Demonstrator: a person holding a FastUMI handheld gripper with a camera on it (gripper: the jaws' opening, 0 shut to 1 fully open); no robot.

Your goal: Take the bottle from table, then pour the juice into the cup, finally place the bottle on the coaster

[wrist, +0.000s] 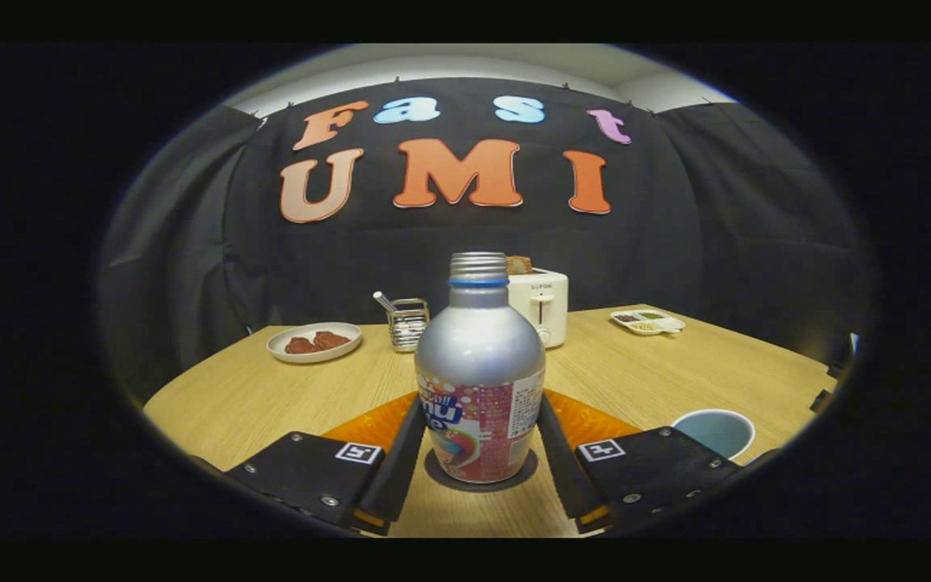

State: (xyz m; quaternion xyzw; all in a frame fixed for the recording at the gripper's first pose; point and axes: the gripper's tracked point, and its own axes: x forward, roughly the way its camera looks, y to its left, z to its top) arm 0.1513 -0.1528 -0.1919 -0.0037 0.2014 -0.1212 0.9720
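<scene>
A silver bottle with a red and white label and an uncapped threaded neck stands upright between my fingers. It rests on a dark round coaster on the wooden table. My gripper flanks the bottle's lower body, and both fingers lie against its sides. A pale blue cup stands just to the right of the right finger; I cannot make out what is in it.
An orange mat lies under and behind the bottle. Beyond it stand a white toaster, a wire holder, a plate of brown food to the left and a divided snack tray to the right.
</scene>
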